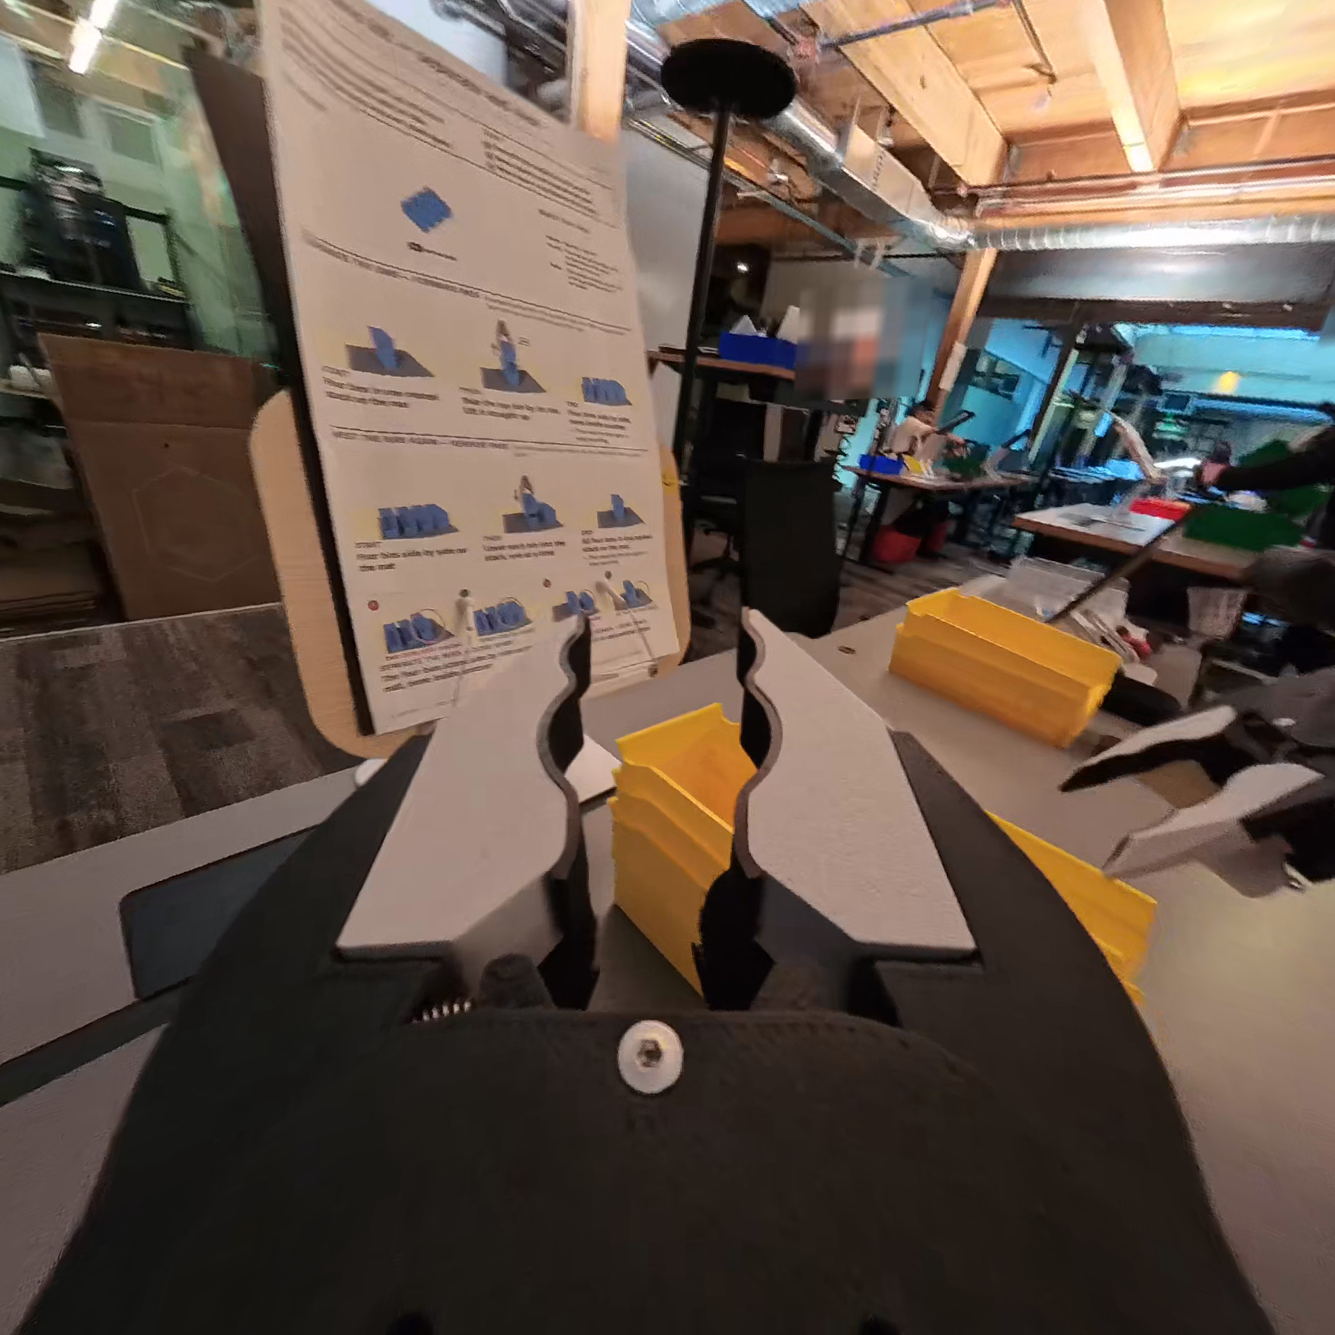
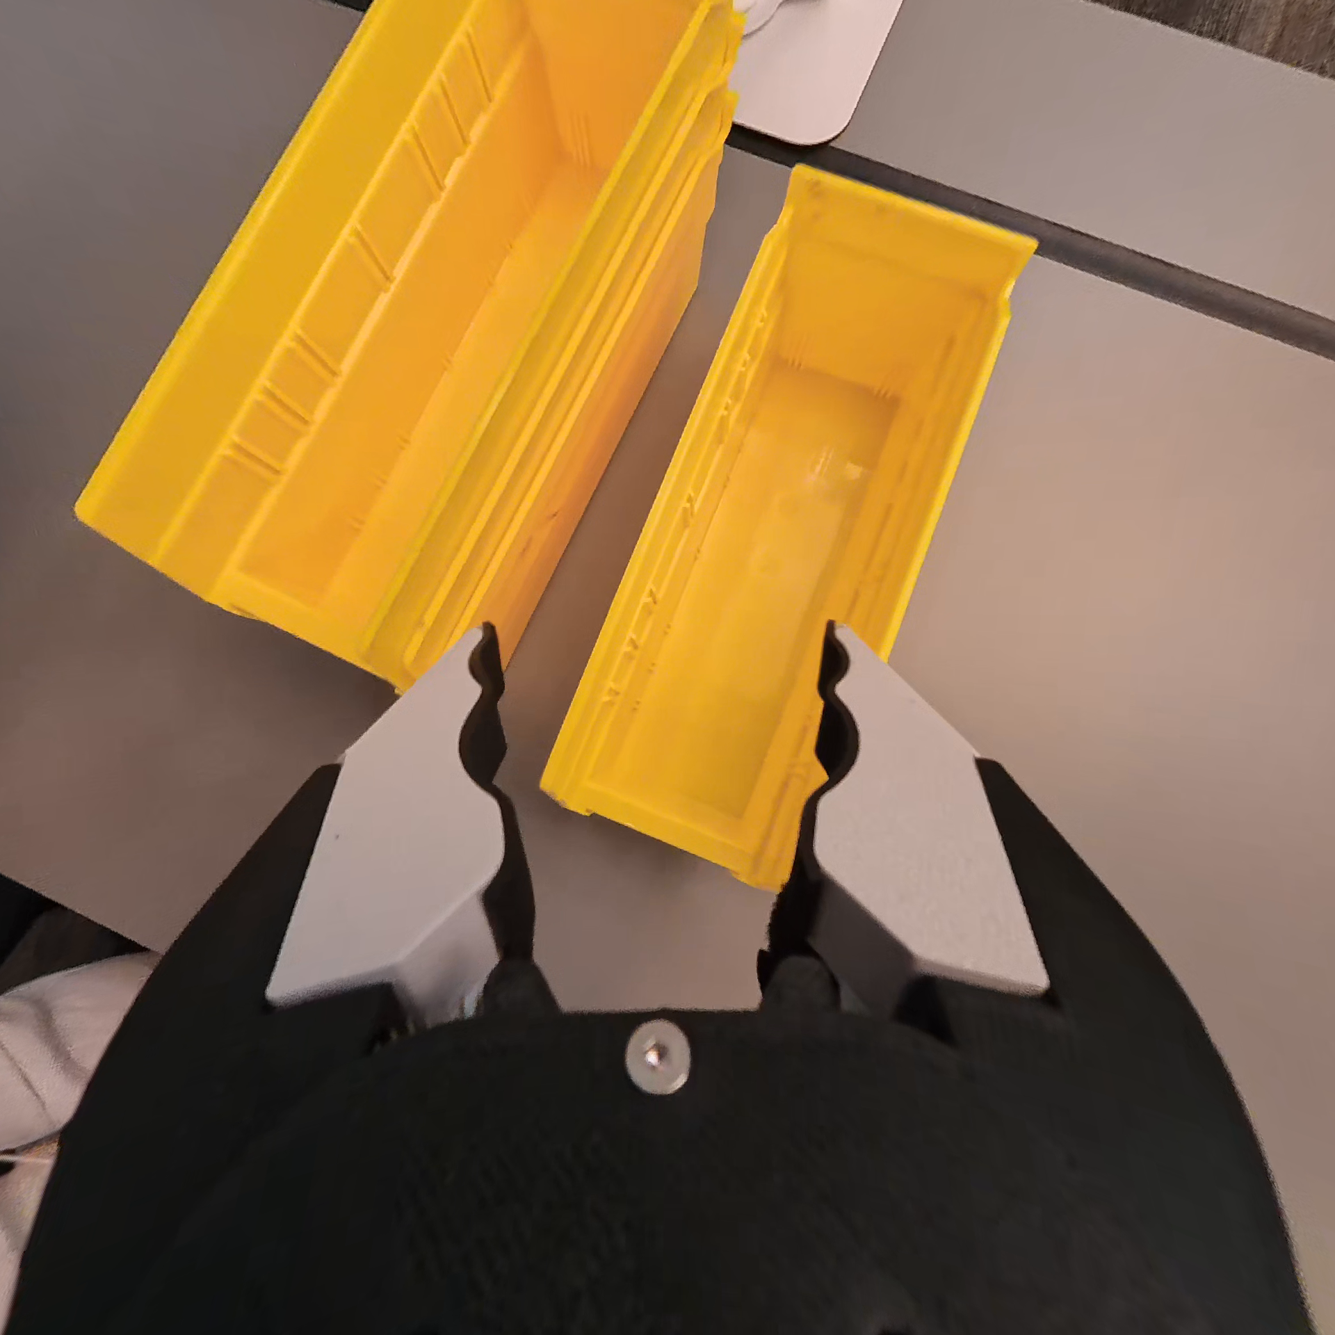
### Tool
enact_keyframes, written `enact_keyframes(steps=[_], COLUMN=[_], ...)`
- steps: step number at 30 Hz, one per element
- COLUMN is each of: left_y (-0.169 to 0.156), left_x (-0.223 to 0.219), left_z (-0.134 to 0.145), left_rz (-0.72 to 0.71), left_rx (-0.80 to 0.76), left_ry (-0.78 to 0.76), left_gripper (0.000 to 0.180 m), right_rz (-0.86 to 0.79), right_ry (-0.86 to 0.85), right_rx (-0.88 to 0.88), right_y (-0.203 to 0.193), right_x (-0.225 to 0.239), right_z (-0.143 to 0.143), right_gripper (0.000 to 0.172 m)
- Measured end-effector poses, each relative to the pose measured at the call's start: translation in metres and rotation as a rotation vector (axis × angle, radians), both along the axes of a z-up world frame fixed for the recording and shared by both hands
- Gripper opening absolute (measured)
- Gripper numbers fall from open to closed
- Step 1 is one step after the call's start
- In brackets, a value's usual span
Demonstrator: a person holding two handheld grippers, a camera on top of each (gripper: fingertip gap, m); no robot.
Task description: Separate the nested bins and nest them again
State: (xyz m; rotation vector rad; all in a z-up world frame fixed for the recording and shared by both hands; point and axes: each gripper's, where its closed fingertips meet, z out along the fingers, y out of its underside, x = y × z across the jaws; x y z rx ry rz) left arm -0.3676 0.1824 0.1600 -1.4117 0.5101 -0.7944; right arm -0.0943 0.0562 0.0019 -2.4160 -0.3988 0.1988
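A stack of nested yellow bins stands on the grey table between my left gripper's fingers. The right pad is at its wall, and a strip of table shows between the left pad and the bin, so this gripper is open. The stack also shows in the right wrist view. A single yellow bin lies beside it. My right gripper hovers open over this bin's near end, its right finger over the bin's right wall. It holds nothing. It also shows in the left wrist view.
Another yellow bin sits farther back on the table. A paper sheet on a board stands behind the stack on a white base plate. A black pole rises beside it. A dark mat lies at the left.
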Motion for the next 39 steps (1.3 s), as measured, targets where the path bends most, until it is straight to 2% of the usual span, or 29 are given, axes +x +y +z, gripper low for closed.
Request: enact_keyframes(steps=[2,6,13,17,18,20,21,25,28,31,32,33,34,35,37,39], left_y=[-0.020,-0.047,-0.039,-0.054,-0.057,-0.061,-0.062,-0.055,-0.052,-0.058,-0.059,-0.061,-0.063,-0.067,-0.071,-0.075], left_x=[0.007,0.008,-0.012,-0.010,-0.009,-0.008,-0.008,-0.002,0.003,0.010,0.013,0.015,0.017,0.019,0.020,0.019], left_z=[0.009,0.027,0.009,0.019,0.022,0.028,0.031,0.019,0.013,0.013,0.012,0.012,0.012,0.013,0.015,0.021], left_rz=[-0.073,-0.142,-0.021,-0.148,-0.182,-0.238,-0.260,-0.268,-0.264,-0.320,-0.333,-0.345,-0.365,-0.397,-0.447,-0.487], left_rx=[0.042,0.089,0.066,0.067,0.057,0.034,0.022,-0.017,-0.023,-0.042,-0.045,-0.046,-0.049,-0.056,-0.093,-0.104], left_ry=[0.006,-0.019,0.154,0.057,0.019,-0.063,-0.097,-0.047,-0.022,-0.036,-0.034,-0.033,-0.037,-0.047,-0.087,-0.135], left_gripper=[0.032,0.000,0.000,0.000,0.000,0.000,0.000,0.000,0.000,0.000,0.000,0.000,0.000,0.000,0.000,0.000], right_rz=[0.012,0.031,0.006,-0.012,-0.036,-0.101,-0.119,-0.158,-0.177,-0.191,-0.196,-0.185,-0.186,-0.186,-0.166,-0.166], right_ry=[0.004,0.006,-0.160,-0.105,-0.099,-0.086,-0.063,0.025,-0.014,-0.055,-0.067,-0.074,-0.078,-0.065,0.021,0.054], right_rx=[-0.017,0.002,-0.024,-0.093,-0.116,-0.159,-0.181,-0.287,-0.358,-0.441,-0.467,-0.498,-0.518,-0.539,-0.585,-0.611], right_y=[-0.004,0.001,0.015,0.024,0.027,0.031,0.033,0.038,0.042,0.040,0.039,0.037,0.036,0.035,0.033,0.032], right_x=[-0.001,-0.004,0.007,0.007,0.009,0.014,0.013,0.002,0.003,0.002,0.002,0.000,0.000,-0.003,-0.015,-0.019], right_z=[-0.005,-0.009,-0.024,-0.037,-0.041,-0.047,-0.049,-0.062,-0.076,-0.090,-0.094,-0.098,-0.102,-0.105,-0.106,-0.108], right_gripper=[0.088,0.090,0.085,0.079,0.083,0.105,0.111,0.115,0.115,0.103,0.094,0.074,0.068,0.064,0.041,0.036])
